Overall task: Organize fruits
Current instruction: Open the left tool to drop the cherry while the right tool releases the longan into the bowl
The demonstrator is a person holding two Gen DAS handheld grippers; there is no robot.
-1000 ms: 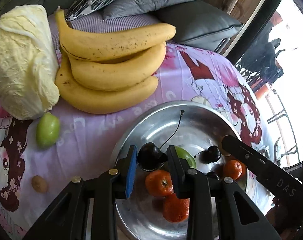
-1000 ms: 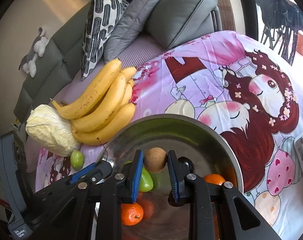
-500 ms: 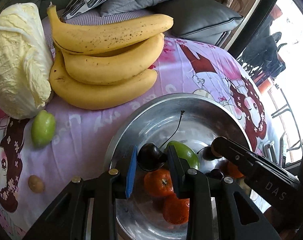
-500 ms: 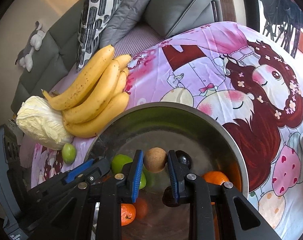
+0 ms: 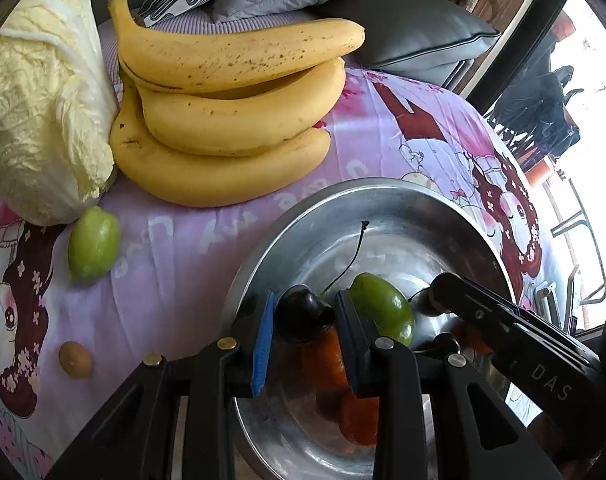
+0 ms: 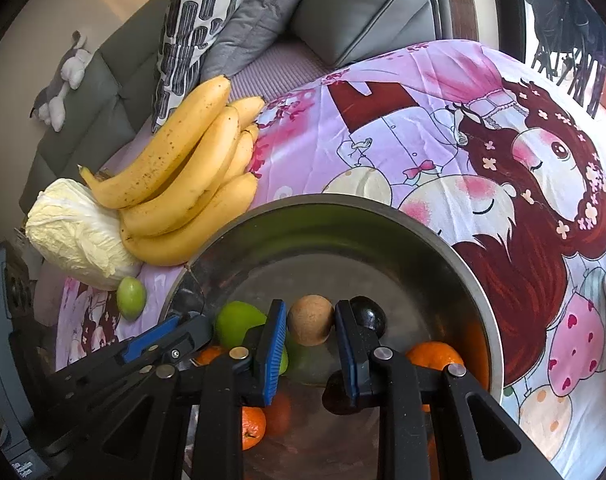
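My left gripper (image 5: 303,322) is shut on a dark cherry (image 5: 303,316) with a long stem, held over the steel bowl (image 5: 403,208). My right gripper (image 6: 309,326) is shut on a small round brown fruit (image 6: 309,320), also over the bowl (image 6: 383,224). The bowl holds a green fruit (image 5: 383,310), several oranges (image 6: 433,354) and another dark cherry (image 6: 369,314). The right gripper's arm shows in the left wrist view (image 5: 515,340).
A bunch of bananas (image 5: 231,112), a napa cabbage (image 5: 39,104), a green fruit (image 5: 93,244) and a small brown fruit (image 5: 75,359) lie on the pink printed sheet left of the bowl. Grey and patterned pillows (image 6: 263,12) lie behind.
Both grippers have moved forward and lower into the bowl, each still holding its fruit. The right gripper's arm has come closer in the left wrist view.
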